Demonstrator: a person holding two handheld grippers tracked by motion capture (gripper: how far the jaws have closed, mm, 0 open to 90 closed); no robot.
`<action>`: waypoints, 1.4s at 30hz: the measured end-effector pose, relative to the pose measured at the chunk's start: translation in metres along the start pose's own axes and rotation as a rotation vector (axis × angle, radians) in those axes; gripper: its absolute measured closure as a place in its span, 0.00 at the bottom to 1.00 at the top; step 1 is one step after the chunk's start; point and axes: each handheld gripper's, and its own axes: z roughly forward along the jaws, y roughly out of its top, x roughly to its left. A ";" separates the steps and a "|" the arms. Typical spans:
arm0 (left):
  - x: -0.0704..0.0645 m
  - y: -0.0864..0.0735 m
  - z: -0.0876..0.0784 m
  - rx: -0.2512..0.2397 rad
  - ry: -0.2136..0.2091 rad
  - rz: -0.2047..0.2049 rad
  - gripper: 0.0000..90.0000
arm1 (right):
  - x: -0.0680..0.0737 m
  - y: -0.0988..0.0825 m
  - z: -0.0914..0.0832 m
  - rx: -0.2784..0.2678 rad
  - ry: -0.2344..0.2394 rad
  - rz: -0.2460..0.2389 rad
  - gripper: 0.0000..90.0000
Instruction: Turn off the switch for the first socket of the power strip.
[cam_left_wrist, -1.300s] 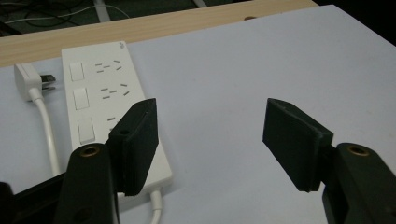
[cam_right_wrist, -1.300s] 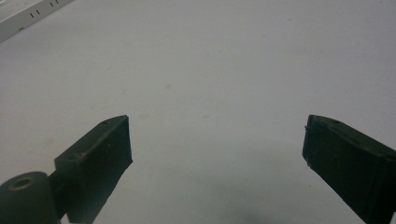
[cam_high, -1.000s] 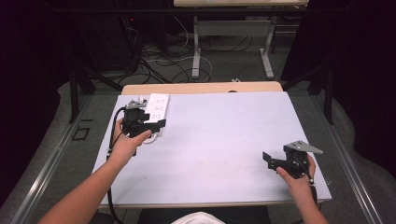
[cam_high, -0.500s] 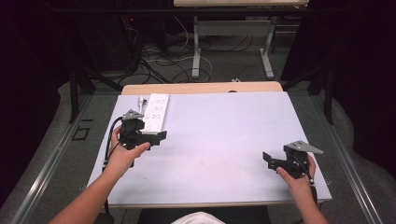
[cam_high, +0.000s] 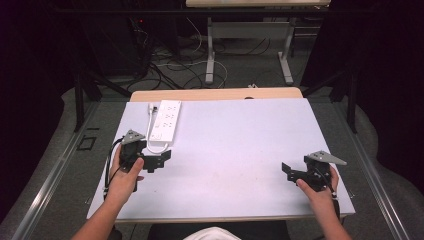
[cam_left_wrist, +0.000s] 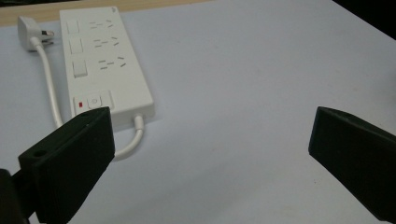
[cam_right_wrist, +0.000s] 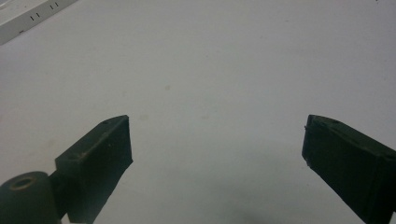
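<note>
Left gripper (cam_high: 161, 159): jaws spread wide with nothing between them; they have just been opening. A second ago it sat right at the power strip, and since then it has drawn back toward the person's side.
Power strip (cam_high: 166, 120): white, flat on the table (cam_high: 240, 150), ahead of the left fingers (cam_left_wrist: 70, 158) and apart from them; its near end with the red switch lies just beyond the left-hand finger.
Cord (cam_left_wrist: 51, 100): loops from the strip's near end and runs up its side to the plug (cam_left_wrist: 29, 29).
Right gripper (cam_high: 294, 172): unmoved since a second ago, jaws wide apart over bare table.
</note>
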 end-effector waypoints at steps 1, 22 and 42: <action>0.001 -0.006 -0.001 -0.004 0.006 -0.022 0.00 | 0.000 0.000 0.000 0.001 -0.001 0.003 0.08; 0.034 -0.052 -0.001 -0.035 0.053 -0.174 0.00 | -0.001 0.000 -0.001 0.009 0.006 0.012 0.08; 0.054 -0.074 0.007 -0.011 0.110 -0.155 0.00 | -0.002 -0.001 0.000 0.017 0.013 0.002 0.08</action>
